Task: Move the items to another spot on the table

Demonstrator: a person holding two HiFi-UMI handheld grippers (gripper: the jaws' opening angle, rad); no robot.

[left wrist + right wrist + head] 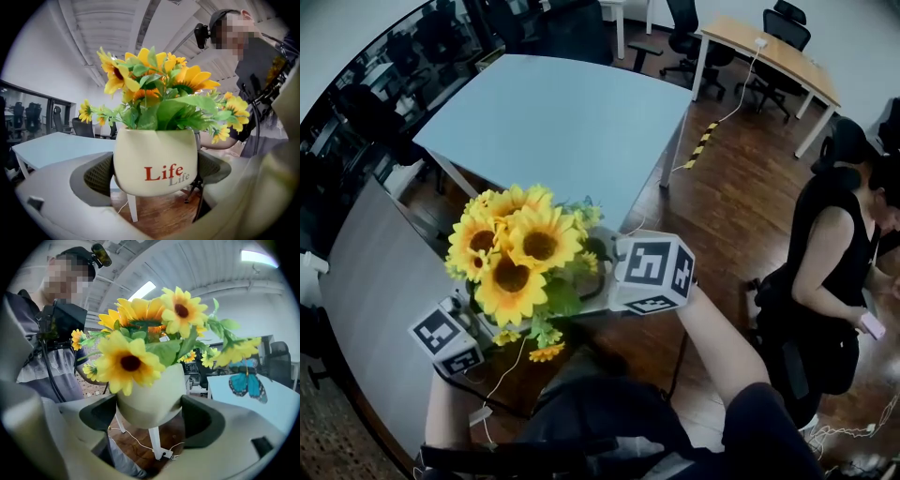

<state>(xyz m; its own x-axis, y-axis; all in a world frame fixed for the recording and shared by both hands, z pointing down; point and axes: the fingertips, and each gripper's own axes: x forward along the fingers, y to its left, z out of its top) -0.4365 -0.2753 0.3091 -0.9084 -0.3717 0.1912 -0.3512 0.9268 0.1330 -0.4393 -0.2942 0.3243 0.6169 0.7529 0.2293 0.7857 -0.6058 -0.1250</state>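
**Two-handed lift of a potted bouquet.** The left tongs and the right tongs both pinch one cream flower pot from opposite sides. In the left gripper view the pot fills the gap, with a dark mesh pad pressed against each flank. Its face bears the word "Life" in red, with a grey copy offset below. In the right gripper view the rounded lower part of the pot sits between the two dark pads, touching both.

The pot rests on nothing. Both gripper views show wooden floor, a white table leg and a thin white cable beneath its base.

Yellow sunflowers with green leaves spread well past the rim. In the head view they hide most of the pot and both sets of tongs. A blue butterfly ornament stands out from the bouquet on the side toward the surface.

In the head view the bouquet hangs at the near corner of the light blue surface. The left marker cube lies below and to its left, and the right marker cube is just beside it on the right. The holder's forearm runs back from the right cube.

A second person in black stands on the floor at the right, well apart from the pot. Office chairs and a wooden desk occupy the far background.
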